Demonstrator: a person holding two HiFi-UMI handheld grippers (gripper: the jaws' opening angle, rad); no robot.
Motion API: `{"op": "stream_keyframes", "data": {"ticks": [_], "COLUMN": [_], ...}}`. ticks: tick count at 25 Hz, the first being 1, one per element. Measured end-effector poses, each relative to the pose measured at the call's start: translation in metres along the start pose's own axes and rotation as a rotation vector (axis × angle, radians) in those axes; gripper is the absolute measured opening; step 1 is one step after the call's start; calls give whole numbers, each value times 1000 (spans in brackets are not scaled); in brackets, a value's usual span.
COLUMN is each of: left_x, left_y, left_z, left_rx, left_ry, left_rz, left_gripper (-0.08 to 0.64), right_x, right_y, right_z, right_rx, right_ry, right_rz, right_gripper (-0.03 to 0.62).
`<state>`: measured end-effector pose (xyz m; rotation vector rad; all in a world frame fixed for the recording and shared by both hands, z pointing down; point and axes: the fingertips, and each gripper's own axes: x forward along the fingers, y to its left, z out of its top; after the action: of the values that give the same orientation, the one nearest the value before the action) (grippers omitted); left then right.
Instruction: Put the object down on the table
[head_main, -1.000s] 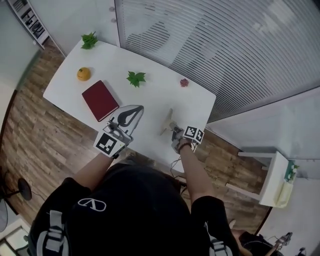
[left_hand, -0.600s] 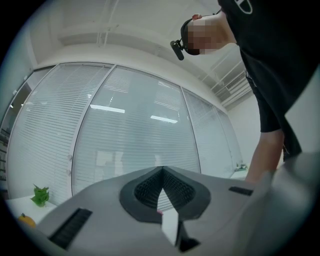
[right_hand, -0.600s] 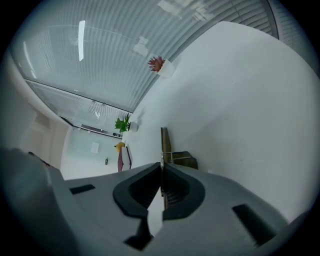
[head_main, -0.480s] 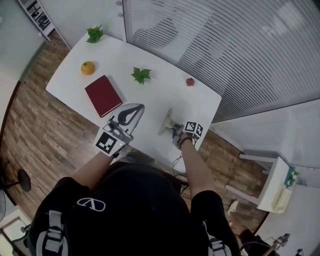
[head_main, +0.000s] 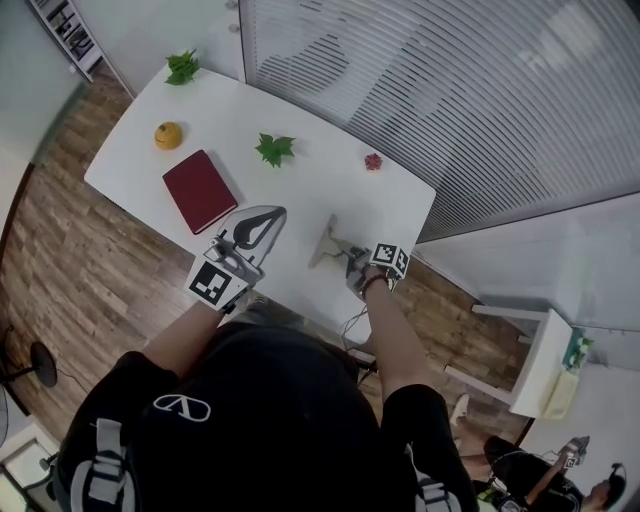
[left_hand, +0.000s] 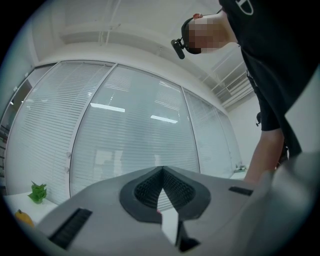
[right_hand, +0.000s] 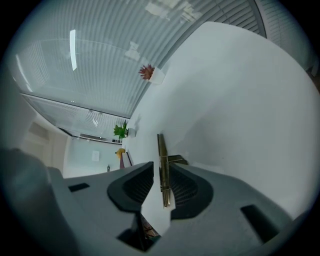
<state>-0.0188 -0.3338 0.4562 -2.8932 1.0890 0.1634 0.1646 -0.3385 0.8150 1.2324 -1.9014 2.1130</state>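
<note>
A thin, flat tan object (head_main: 326, 243) stands on edge on the white table (head_main: 300, 190), close to its near edge. My right gripper (head_main: 349, 257) is shut on it. In the right gripper view the object (right_hand: 161, 147) shows edge-on as a brass-coloured strip between the pads of the right gripper (right_hand: 161, 169), its lower edge at the tabletop. My left gripper (head_main: 274, 214) hovers over the table's near edge to the left, shut with nothing in it. In the left gripper view, the left gripper (left_hand: 161, 169) points up at the blinds, tips touching.
A dark red book (head_main: 201, 190) lies left of my left gripper. Farther back are an orange fruit (head_main: 168, 134), two small green plants (head_main: 273, 149) (head_main: 182, 67) and a small red plant (head_main: 373, 161). A glass wall with blinds (head_main: 450, 90) runs behind the table.
The head view has shifted slightly. Both grippers and the tan object keep about the same places on the table.
</note>
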Motion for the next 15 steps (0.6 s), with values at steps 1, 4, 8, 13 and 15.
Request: {"op": "stream_keyframes", "data": {"ticks": [1,4,8,13,15], "left_x": [0,3,9,19,24], "left_y": [0,-1,-7,-16,-20], "left_z": [-1,-2,0,9,12], "left_rx": [-3,-11,-10,-7,-1], "left_ry": [1,-1,-9,-29,-35], "left_rz": [-1,-6,-33,-69,-80], "left_gripper": [5,5,5,5,5], "right_x": [-6,-29,-71,-140,-166], "right_y": [-1,-5,-2,69,114], "right_z": [2,10,27,60,65], "right_rx": [0,0,-45,-286,-450], "right_ry": [-10,-45,-129,-320,-395], "right_rz": [-2,-14,-28,-9,-9], "right_gripper": [100,90,66,14,5]}}
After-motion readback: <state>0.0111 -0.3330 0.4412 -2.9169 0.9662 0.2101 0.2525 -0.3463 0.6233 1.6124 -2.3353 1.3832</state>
